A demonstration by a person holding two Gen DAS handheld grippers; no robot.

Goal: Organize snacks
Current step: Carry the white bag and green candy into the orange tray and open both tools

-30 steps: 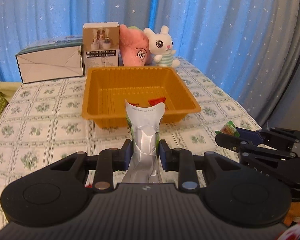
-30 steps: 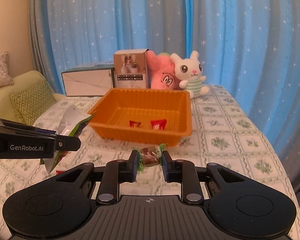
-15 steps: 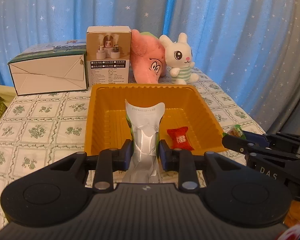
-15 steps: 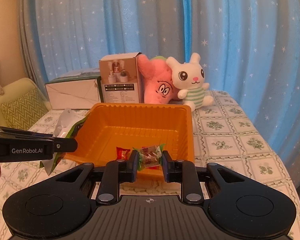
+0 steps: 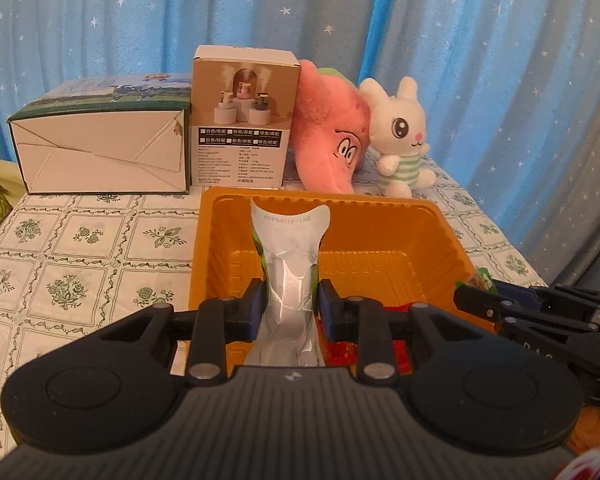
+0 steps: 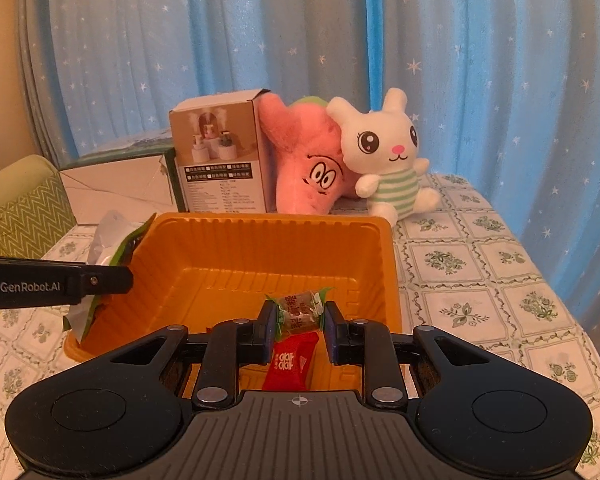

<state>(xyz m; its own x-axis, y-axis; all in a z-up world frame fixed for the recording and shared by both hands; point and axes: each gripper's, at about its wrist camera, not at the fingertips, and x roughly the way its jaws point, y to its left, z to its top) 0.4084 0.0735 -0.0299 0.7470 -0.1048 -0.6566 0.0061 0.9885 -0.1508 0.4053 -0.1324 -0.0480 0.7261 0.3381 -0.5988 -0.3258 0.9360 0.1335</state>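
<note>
Both grippers carried forward over orange tray (image 5: pixel 452 240) since a second ago. Silver pouch (image 5: pixel 290 264) clamped in left gripper (image 5: pixel 290 300), tray at 12 o'clock. Candy (image 6: pixel 300 308) pinched in right gripper (image 6: pixel 300 316), red packet (image 6: pixel 290 360) probably lying below. Release looks due.

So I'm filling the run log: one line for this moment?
left gripper: grips pouch | right gripper: grips candy | both over orange tray
</note>
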